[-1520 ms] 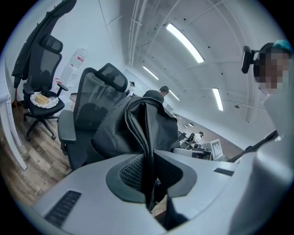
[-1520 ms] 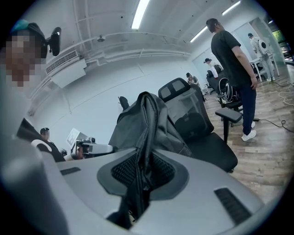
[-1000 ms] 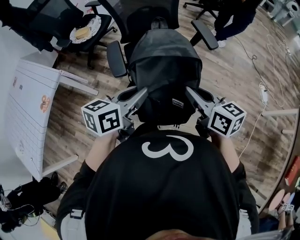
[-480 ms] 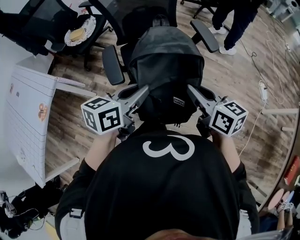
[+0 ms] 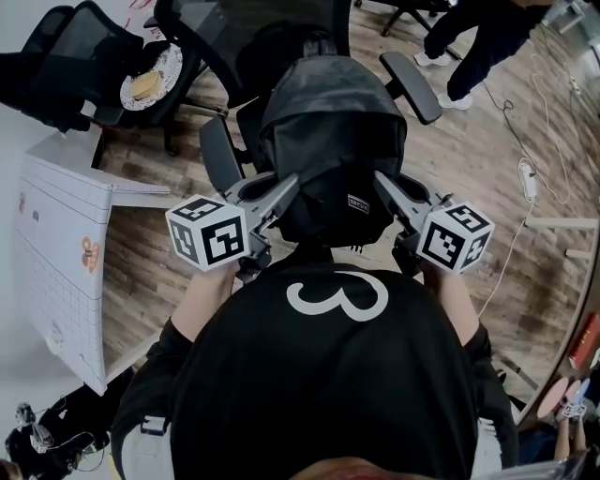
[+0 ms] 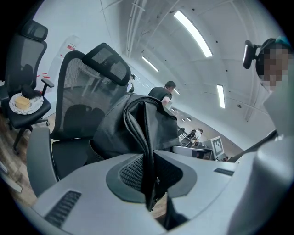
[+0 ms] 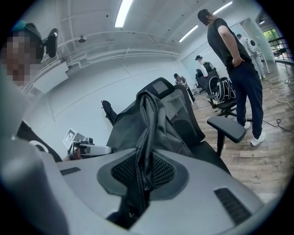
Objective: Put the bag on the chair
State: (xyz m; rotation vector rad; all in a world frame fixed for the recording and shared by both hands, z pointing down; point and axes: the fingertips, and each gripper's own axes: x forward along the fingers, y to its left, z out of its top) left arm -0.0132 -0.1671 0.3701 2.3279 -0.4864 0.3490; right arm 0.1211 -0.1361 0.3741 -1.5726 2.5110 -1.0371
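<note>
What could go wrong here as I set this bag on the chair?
The left gripper and right gripper each pinch only a thin fold of the bag, so it might slip. The bag looks bulky between the armrests of the chair and could snag one or slump off when released.

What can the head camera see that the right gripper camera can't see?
Only the head view shows the white gridded board and the round plate with yellow cake on another black chair. Only the right gripper view shows the long ceiling lights. Both show the black fabric backpack, the black mesh office chair and the right gripper pinching the backpack's strap.
</note>
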